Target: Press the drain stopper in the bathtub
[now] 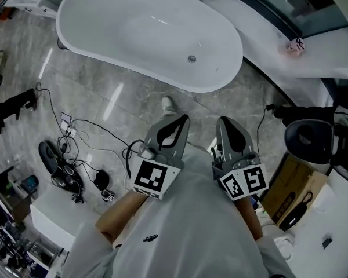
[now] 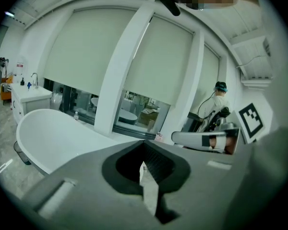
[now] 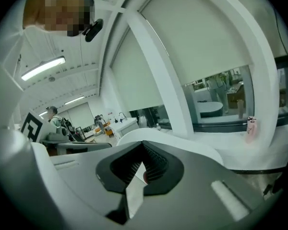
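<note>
A white oval bathtub (image 1: 133,33) stands on the grey marble floor ahead, with its small round metal drain stopper (image 1: 191,58) on the tub bottom near the right end. Both grippers are held close to the body, well short of the tub and above the floor. My left gripper (image 1: 182,119) and right gripper (image 1: 223,121) point toward the tub, jaws together, nothing between them. The left gripper view shows my left gripper (image 2: 144,143) with the tub (image 2: 53,133) beyond at the left. In the right gripper view, my right gripper (image 3: 143,143) hides most of the tub rim (image 3: 182,139). The stopper shows in neither gripper view.
Black cables and small devices (image 1: 69,167) lie on the floor at the left. A white shoe (image 1: 168,104) rests by the tub. A round black unit (image 1: 307,138) and a cardboard box (image 1: 293,190) stand at the right. A pink bottle (image 1: 294,46) sits on the white window ledge.
</note>
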Tool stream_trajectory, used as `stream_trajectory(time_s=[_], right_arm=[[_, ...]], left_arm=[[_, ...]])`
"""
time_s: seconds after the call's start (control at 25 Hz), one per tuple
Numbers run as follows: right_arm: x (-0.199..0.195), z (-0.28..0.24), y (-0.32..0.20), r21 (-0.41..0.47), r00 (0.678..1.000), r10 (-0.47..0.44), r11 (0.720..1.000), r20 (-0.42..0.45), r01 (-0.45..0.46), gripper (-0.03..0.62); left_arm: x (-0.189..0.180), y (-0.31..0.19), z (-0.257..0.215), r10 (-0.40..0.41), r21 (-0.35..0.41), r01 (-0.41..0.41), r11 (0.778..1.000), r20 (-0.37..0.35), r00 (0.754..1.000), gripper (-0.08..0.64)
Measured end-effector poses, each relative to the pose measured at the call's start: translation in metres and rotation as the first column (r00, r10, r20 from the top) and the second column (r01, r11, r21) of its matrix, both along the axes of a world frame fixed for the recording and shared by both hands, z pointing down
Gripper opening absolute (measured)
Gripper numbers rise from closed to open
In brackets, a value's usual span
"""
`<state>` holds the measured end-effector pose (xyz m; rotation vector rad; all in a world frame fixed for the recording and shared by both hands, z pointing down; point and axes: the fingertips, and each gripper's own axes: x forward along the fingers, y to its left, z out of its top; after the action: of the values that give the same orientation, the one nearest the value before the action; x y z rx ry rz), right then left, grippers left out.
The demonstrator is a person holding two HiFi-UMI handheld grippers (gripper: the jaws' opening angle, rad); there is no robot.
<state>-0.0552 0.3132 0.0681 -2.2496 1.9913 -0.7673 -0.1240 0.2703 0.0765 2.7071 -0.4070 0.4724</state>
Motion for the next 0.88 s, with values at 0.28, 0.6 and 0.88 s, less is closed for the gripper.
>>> stream_trajectory(time_s=[0.28, 0.6, 0.88], right_arm=[[0.035, 0.008, -0.096, -0.035, 1.000, -0.023, 0.999, 0.012, 0.024, 0.006], [0.077, 0.026, -0.164, -0.063, 0.970, -0.244, 0.968, -0.022, 0.242, 0.006], [0.113, 0.080, -0.214, -0.129, 0.865, -0.500, 0.862, -0.055, 0.490, 0.006]], left_arm=[[0.021, -0.094, 0.017, -0.055, -0.043, 0.055, 0.998, -0.005, 0.998, 0.000], [0.071, -0.143, 0.035, -0.170, -0.069, 0.170, 0.983, 0.004, 0.985, 0.000], [0.122, -0.171, 0.070, -0.303, -0.103, 0.308, 0.946, 0.067, 0.951, 0.000]])
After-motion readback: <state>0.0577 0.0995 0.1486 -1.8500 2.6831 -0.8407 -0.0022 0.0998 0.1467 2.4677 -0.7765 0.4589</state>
